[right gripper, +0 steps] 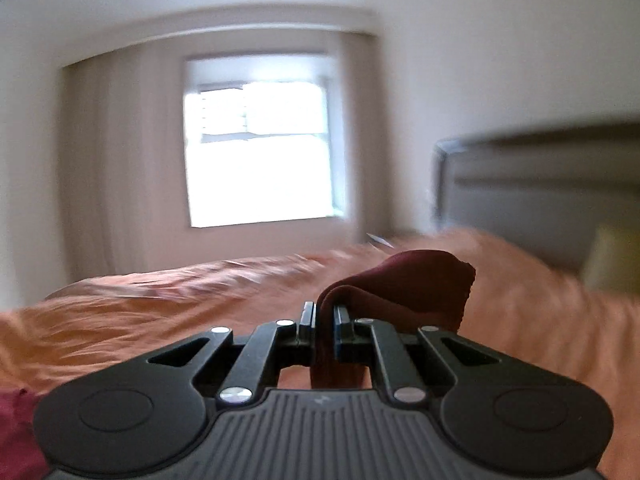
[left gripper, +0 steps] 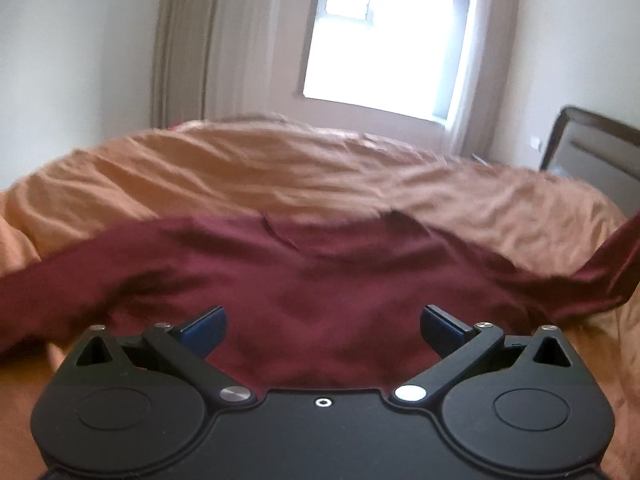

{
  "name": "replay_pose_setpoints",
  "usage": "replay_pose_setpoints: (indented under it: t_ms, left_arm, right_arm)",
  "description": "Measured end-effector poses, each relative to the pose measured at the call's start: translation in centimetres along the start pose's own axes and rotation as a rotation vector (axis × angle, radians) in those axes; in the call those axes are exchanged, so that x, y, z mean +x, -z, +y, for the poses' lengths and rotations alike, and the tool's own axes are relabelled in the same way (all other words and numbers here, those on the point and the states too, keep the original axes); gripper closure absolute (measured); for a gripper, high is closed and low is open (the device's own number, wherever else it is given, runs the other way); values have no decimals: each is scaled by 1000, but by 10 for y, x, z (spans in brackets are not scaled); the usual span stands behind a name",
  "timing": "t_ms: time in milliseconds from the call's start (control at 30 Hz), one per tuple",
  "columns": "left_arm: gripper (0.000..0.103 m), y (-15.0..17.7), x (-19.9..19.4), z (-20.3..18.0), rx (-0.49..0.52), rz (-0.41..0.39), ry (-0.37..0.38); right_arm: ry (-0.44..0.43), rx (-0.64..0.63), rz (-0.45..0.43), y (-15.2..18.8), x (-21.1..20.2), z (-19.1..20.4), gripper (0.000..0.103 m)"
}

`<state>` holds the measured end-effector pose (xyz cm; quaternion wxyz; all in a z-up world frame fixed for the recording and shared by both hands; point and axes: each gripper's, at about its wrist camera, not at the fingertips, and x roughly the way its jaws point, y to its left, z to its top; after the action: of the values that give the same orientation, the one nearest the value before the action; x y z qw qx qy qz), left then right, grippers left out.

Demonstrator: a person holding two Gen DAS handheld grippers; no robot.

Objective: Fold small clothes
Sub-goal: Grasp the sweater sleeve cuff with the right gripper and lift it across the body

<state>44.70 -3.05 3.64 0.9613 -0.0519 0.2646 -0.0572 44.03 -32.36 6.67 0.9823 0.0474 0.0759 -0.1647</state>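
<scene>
Left wrist view: maroon garment sprawls across mid-frame on the bed, long axis left-right, directly ahead of the left gripper, jaws spread wide. The right gripper pinches a garment corner, lifted.

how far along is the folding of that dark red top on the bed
Early. Done: the dark red cloth garment lies spread on the orange bedsheet. In hand: the right hand-held gripper pinches one edge, lifted. The left hand-held gripper is open above it. No finished fold shows.
</scene>
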Motion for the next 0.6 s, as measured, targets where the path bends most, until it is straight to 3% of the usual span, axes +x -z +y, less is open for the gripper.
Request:
replay_pose_setpoints:
  t_ms: [267,433,600]
  left_arm:
    - [1,-27,-29,73,-128,-53,-94]
    - [1,-25,-32,111,-182,-51,-155]
    - [1,-13,-29,129,-185,-27,-183]
  right_arm:
    - [-246,-301,-33,7,3,154,94]
    - [-424,-535,19,50,1,244,94]
    - [-545,-774,92,110,-9,297,94]
